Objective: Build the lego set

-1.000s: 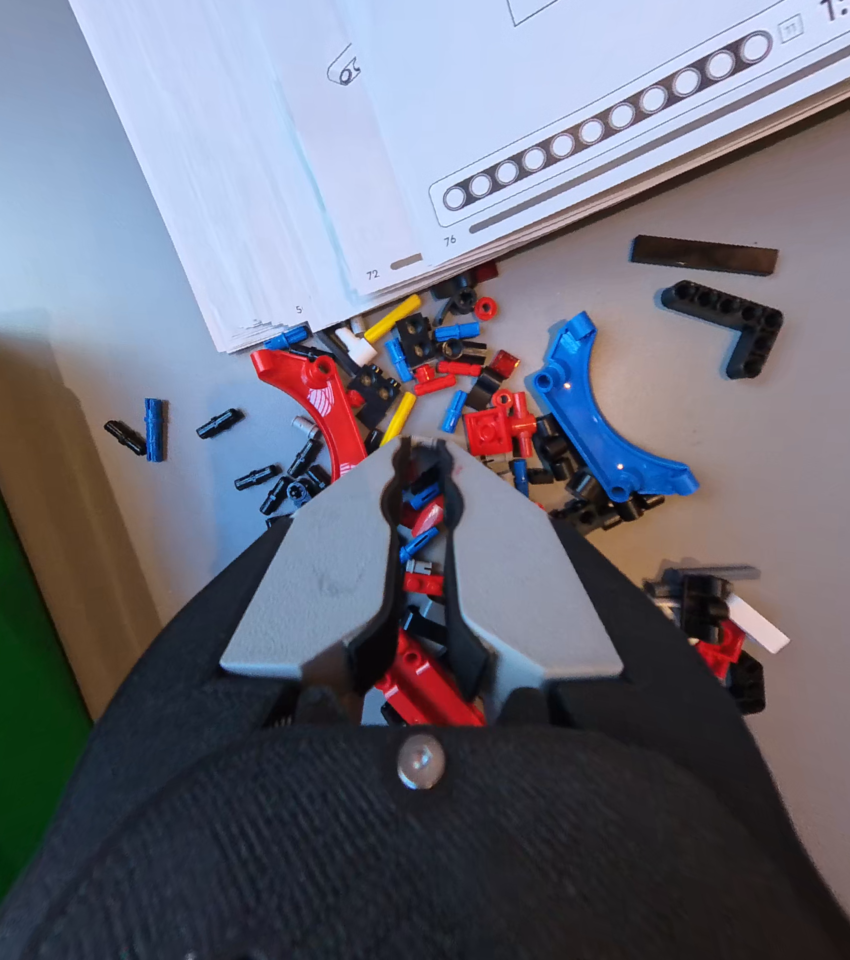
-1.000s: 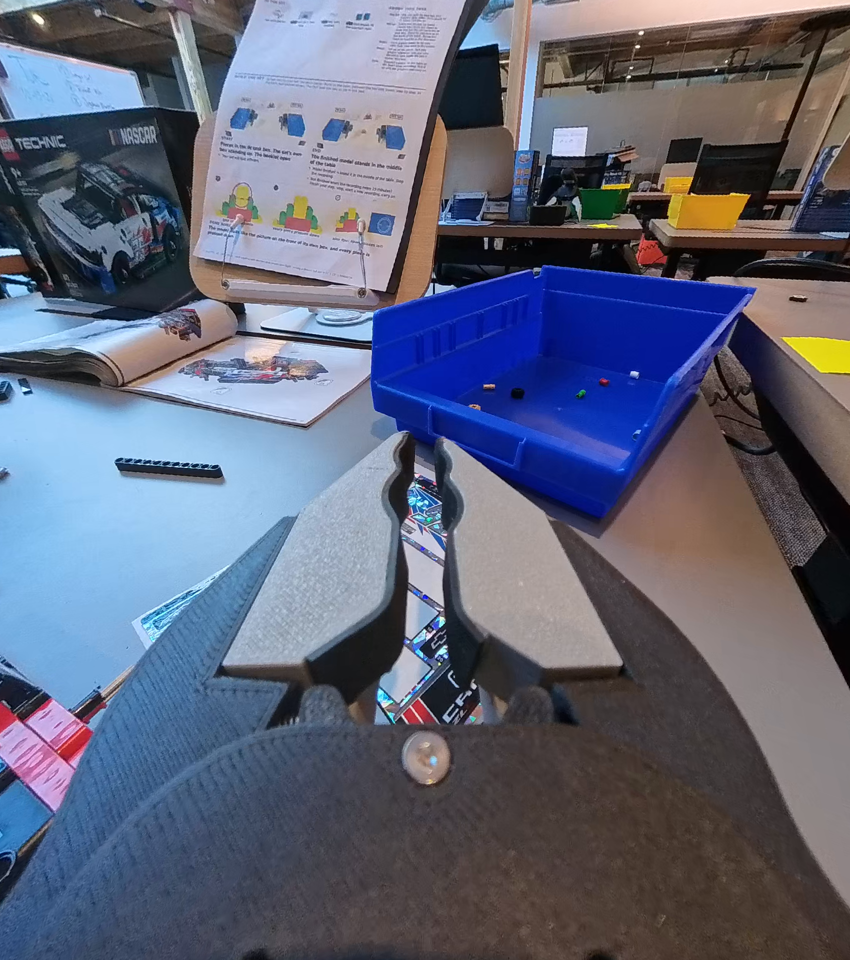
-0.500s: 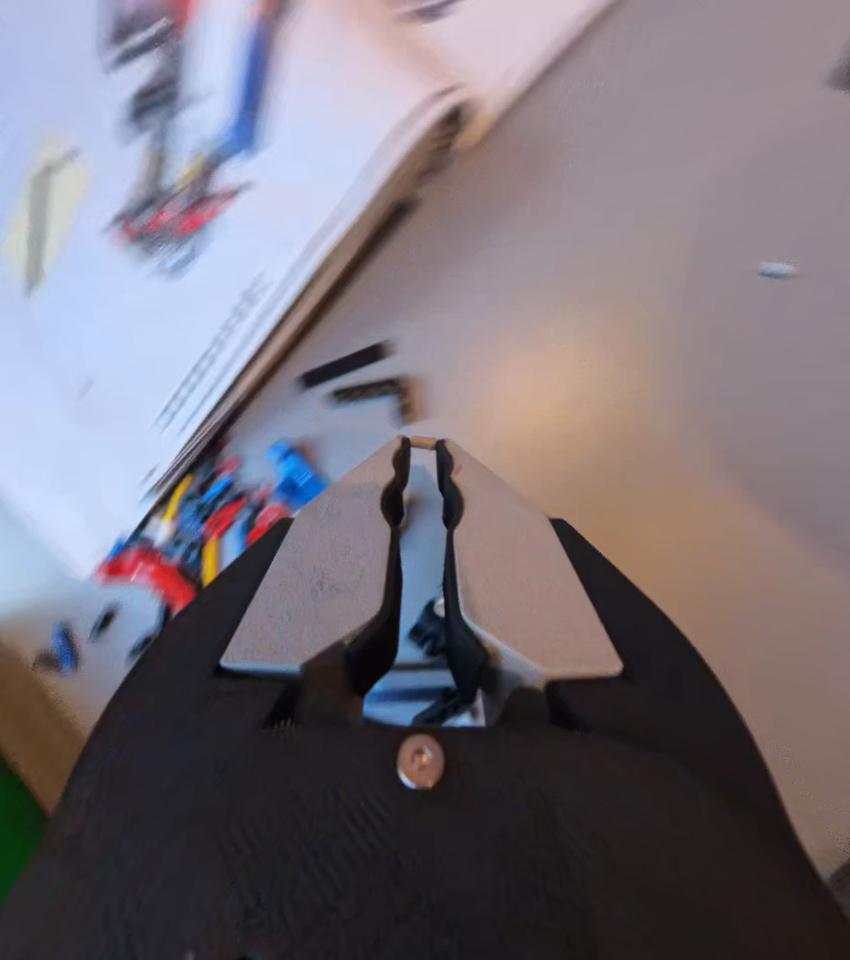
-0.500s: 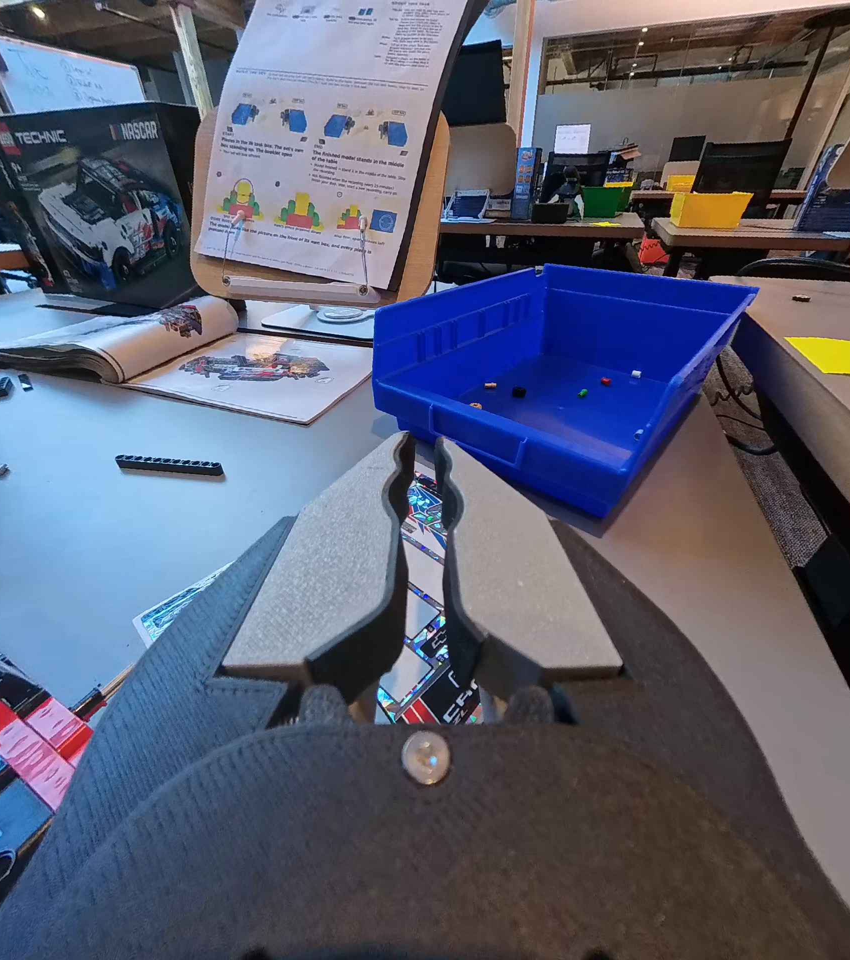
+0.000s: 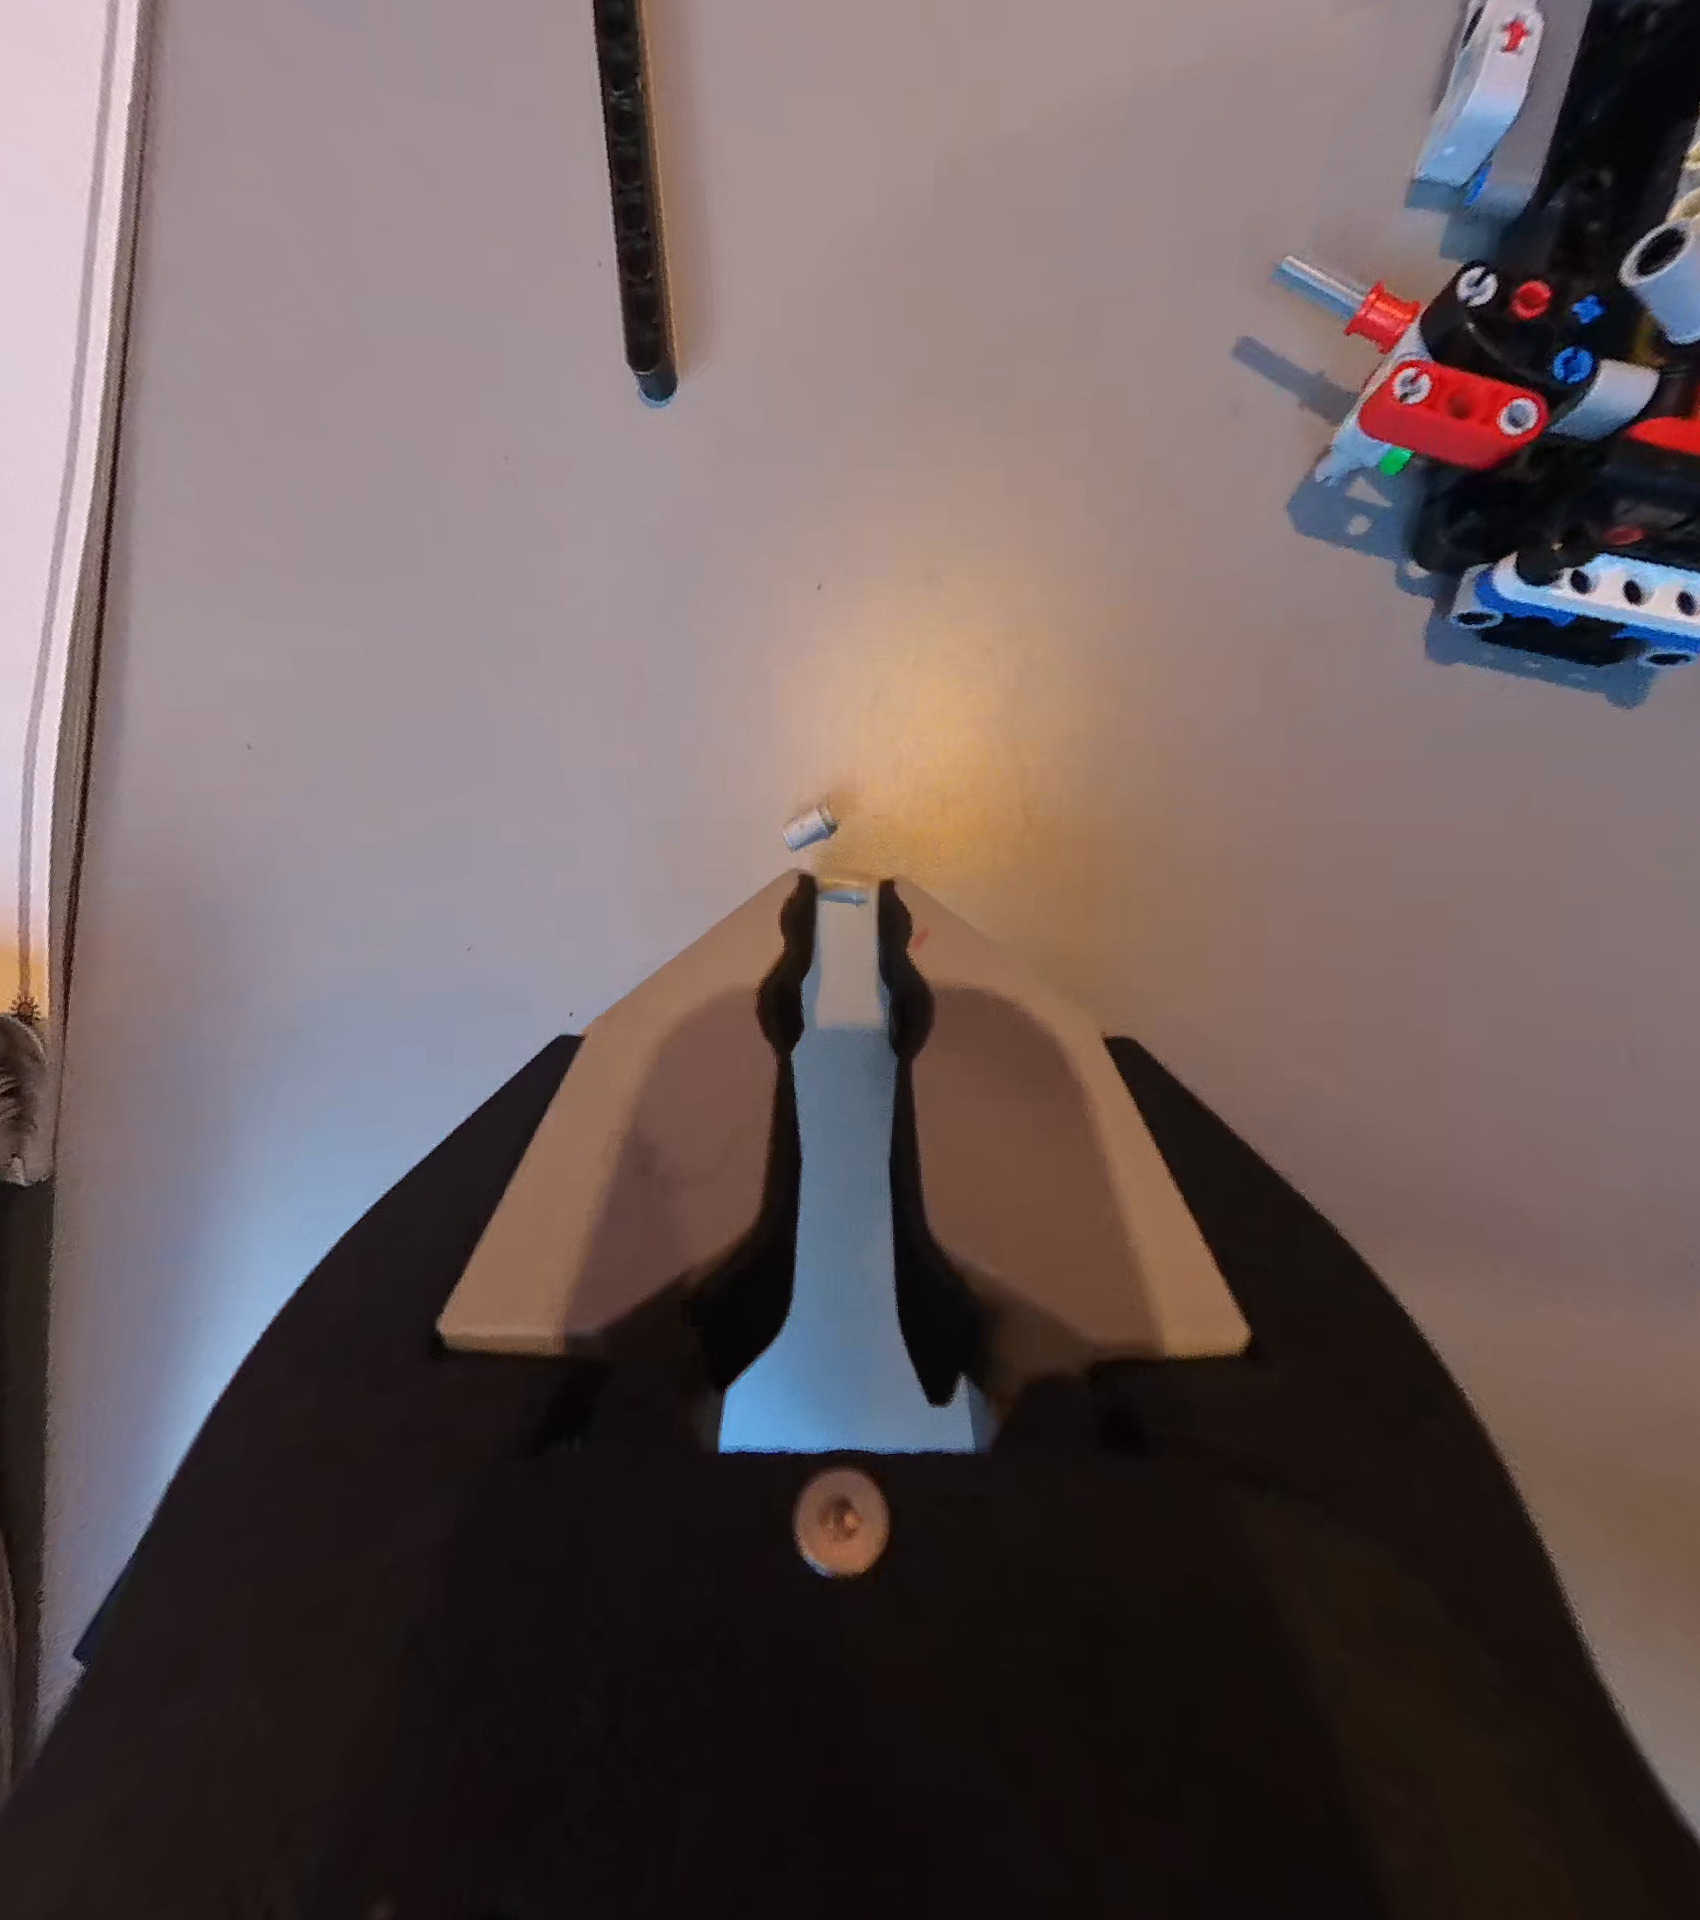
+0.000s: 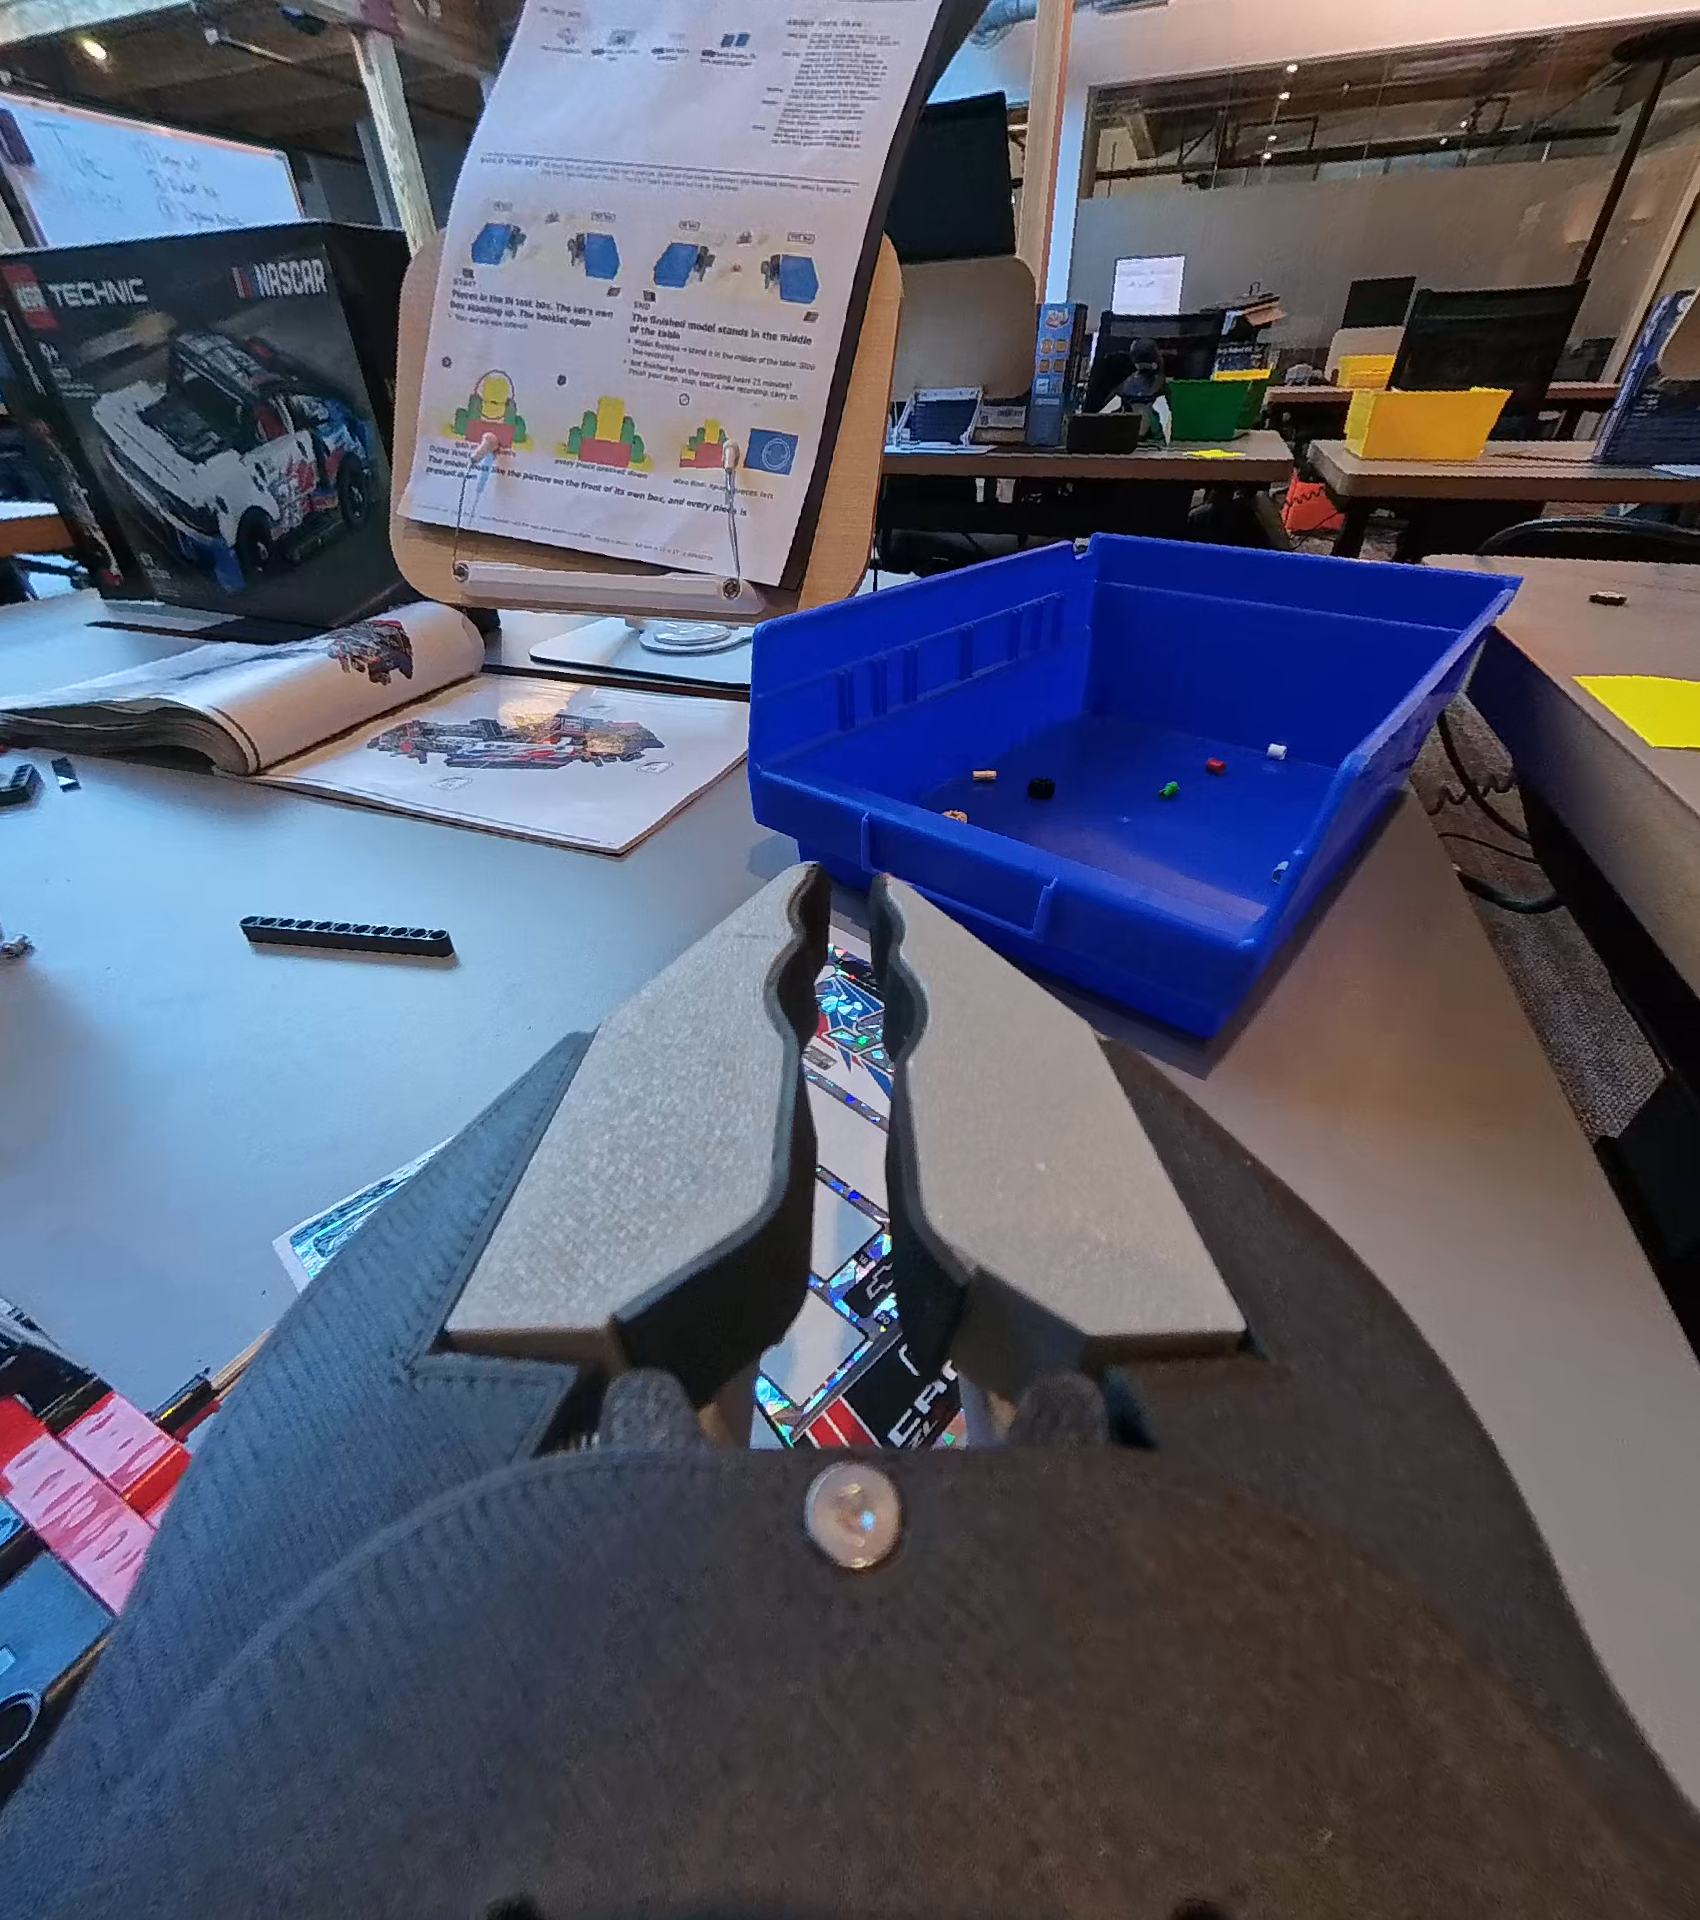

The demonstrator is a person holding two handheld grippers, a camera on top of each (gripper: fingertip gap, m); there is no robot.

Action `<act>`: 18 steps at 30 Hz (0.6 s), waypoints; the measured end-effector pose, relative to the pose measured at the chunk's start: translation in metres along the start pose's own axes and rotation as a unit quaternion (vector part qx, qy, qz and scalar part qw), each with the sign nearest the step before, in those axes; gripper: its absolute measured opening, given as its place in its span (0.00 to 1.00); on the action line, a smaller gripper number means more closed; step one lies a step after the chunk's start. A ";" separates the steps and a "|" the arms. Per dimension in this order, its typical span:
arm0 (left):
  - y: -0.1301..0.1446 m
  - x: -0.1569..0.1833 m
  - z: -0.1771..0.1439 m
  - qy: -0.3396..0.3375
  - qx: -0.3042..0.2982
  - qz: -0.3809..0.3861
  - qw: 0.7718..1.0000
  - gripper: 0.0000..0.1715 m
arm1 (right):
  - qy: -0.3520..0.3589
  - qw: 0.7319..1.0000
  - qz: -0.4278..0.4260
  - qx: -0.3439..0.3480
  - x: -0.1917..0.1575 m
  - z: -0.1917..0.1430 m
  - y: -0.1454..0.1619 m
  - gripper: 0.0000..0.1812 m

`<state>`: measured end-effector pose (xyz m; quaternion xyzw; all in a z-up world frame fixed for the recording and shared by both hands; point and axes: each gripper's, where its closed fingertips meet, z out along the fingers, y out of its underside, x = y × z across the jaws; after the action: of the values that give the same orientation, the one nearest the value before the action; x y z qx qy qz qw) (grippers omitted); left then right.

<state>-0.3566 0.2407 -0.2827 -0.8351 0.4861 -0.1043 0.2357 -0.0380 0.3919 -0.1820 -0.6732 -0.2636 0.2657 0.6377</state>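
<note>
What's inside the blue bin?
The blue bin holds a few tiny loose pieces: tan, black, green, red and white. Its near wall hides the front strip of floor.
</note>
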 end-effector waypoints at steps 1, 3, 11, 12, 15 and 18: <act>-0.001 0.000 0.000 -0.003 0.003 0.001 1.000 0.06 | -0.001 1.000 0.000 0.000 0.000 0.000 0.000 0.03; 0.000 -0.003 0.000 -0.010 0.004 -0.005 1.000 0.09 | -0.003 1.000 0.000 -0.001 -0.001 0.000 0.000 0.03; 0.003 -0.002 -0.021 -0.017 0.036 -0.040 0.998 0.10 | -0.003 1.000 0.000 0.000 -0.001 0.000 0.000 0.03; 0.003 -0.006 -0.030 -0.020 0.055 -0.061 0.996 0.09 | -0.003 1.000 -0.001 0.000 -0.001 0.000 0.000 0.03; 0.030 -0.042 -0.074 -0.091 0.063 -0.139 0.984 0.08 | -0.002 1.000 0.000 0.001 -0.001 0.000 0.000 0.03; 0.103 -0.090 -0.127 -0.199 -0.014 -0.262 0.944 0.11 | -0.003 1.000 -0.001 -0.001 -0.001 0.000 0.000 0.03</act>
<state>-0.5323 0.2382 -0.2187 -0.9401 0.1945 0.0127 0.2798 -0.0388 0.3914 -0.1824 -0.6730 -0.2663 0.2669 0.6363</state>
